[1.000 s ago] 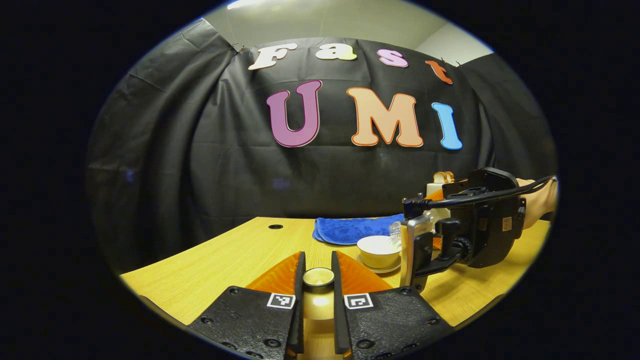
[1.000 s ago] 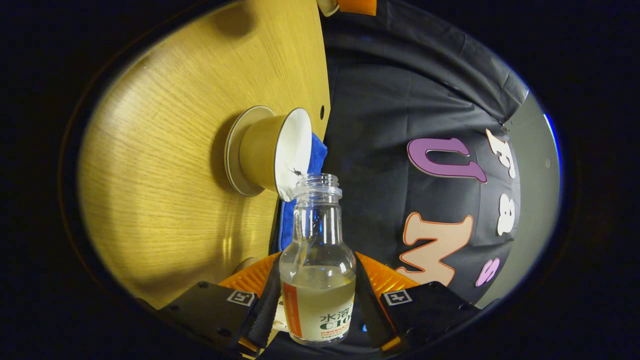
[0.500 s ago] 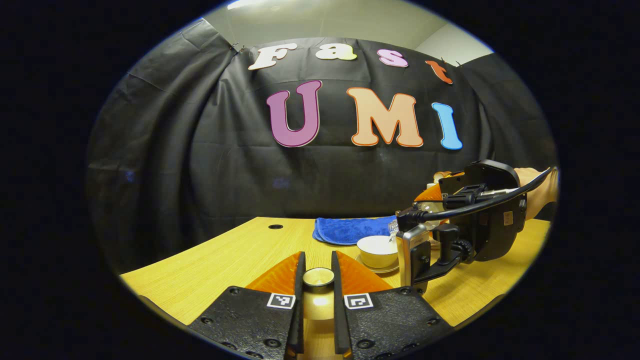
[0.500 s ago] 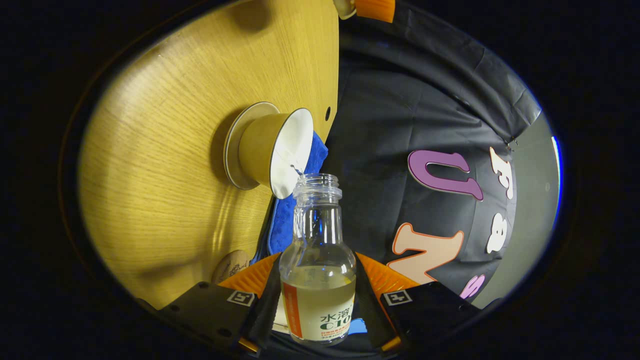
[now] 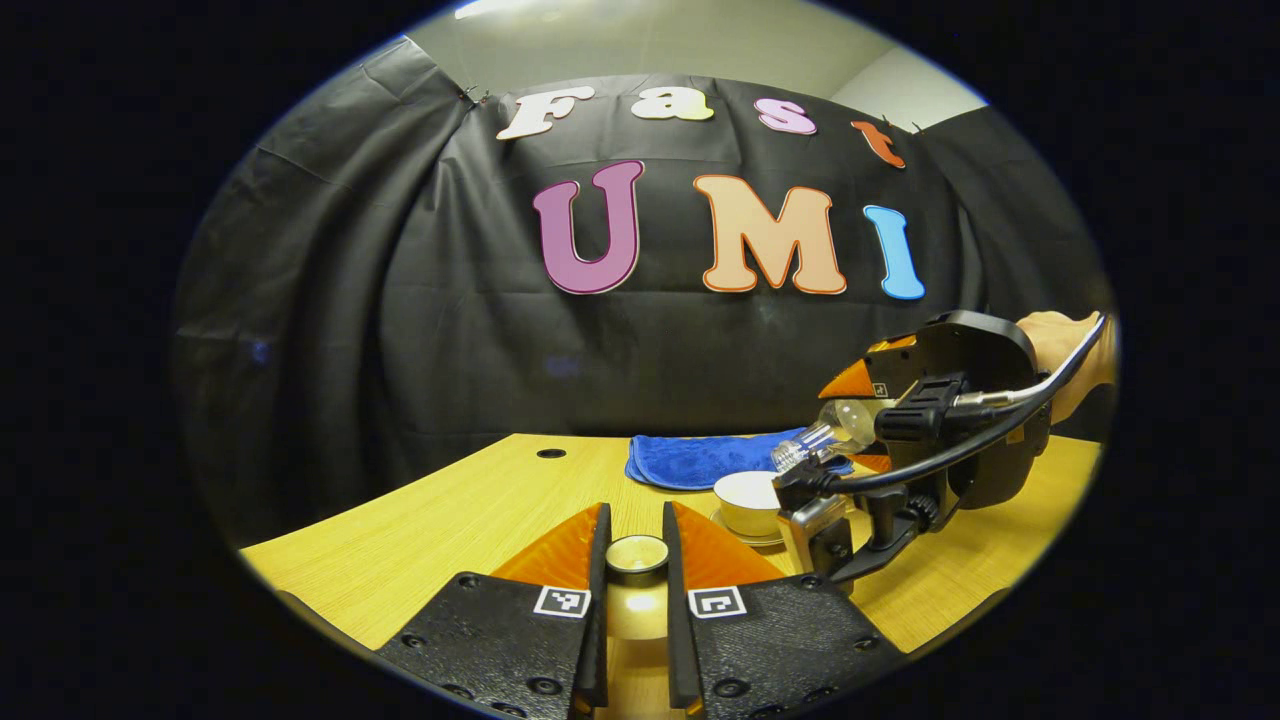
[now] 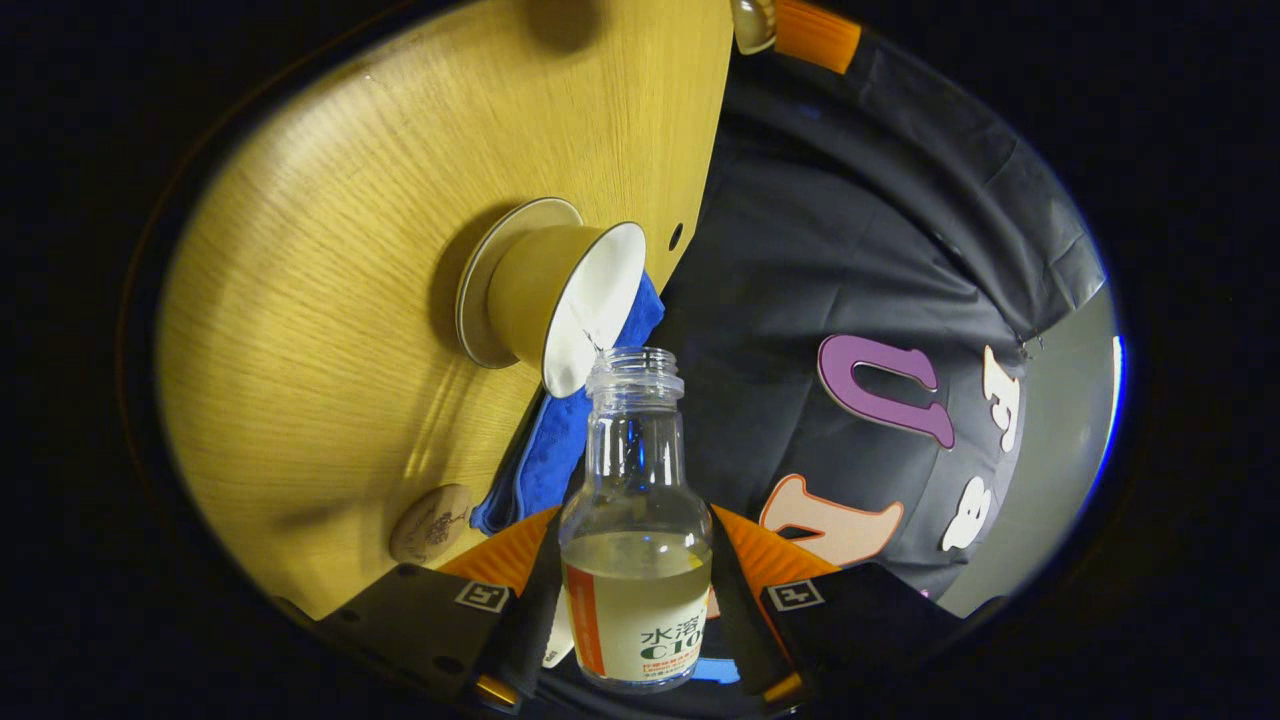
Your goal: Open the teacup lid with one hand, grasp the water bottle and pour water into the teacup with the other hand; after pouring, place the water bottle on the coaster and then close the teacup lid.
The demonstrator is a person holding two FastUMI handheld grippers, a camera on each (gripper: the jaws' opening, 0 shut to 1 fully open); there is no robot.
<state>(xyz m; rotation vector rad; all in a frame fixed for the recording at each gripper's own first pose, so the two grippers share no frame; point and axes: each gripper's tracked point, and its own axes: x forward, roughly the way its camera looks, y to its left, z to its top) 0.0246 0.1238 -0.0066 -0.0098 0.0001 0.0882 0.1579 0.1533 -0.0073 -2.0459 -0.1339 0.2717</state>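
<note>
Left gripper view takes in a broad wooden desk [image 5: 450, 510] set against the black cloth wall, a small round hole [image 5: 550, 453] sunk near its far edge. A folded blue cloth [image 5: 690, 458] lies at the far side of the desk, just behind the open teacup [image 5: 748, 500], which stands upright on its saucer [image 5: 745, 536]. To the right, a person's hand [image 5: 1062, 352] carries the right hand-held gripper [image 5: 850, 415], a black cable trailing across its body, with the water bottle [image 5: 822, 436] tilted neck-down toward the cup, its mouth just above the rim. Closest to the lens, the left hand-held gripper [image 5: 636, 560] is closed narrow on the teacup lid [image 5: 637, 553], both fingers pressing the knob and holding it off the desk, well to the left of the cup.

Right gripper view, rolled on its side, looks along the water bottle [image 6: 636, 520], which is clamped between both fingers of the right hand-held gripper [image 6: 636, 600] with pale liquid pooled in its lower part. The uncapped mouth sits at the lip of the teacup [image 6: 560, 295], whose white inside faces the bottle, the saucer [image 6: 480, 300] behind it on the desk [image 6: 320, 300]. The blue cloth [image 6: 545, 450] runs beside the bottle, and a small round coaster [image 6: 430, 525] rests on the desk near the gripper, apart from the cup.
</note>
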